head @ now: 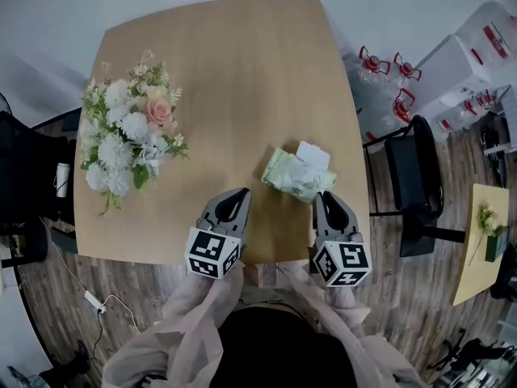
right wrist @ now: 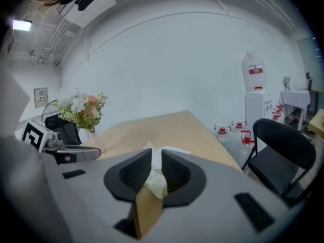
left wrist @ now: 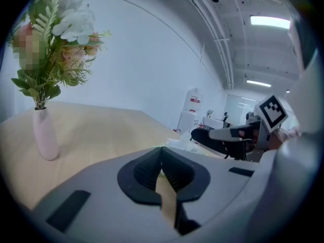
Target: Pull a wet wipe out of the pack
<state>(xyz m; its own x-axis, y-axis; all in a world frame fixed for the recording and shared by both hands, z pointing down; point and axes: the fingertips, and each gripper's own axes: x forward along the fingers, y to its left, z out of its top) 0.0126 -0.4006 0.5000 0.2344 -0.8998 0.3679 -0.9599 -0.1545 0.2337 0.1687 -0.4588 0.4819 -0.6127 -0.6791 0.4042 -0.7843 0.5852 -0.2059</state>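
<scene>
A green wet wipe pack lies on the wooden table, right of centre near the front edge, with a white wipe sticking out on top. My right gripper sits just in front of the pack's right end. Its jaws stand slightly apart, and in the right gripper view the pack shows through the gap with nothing pressed between the pads. My left gripper rests left of the pack and apart from it, its tips together with nothing in them.
A pink vase of white and pink flowers stands at the table's left. A black chair and water bottles are beyond the right edge. The table's front edge runs just under both grippers.
</scene>
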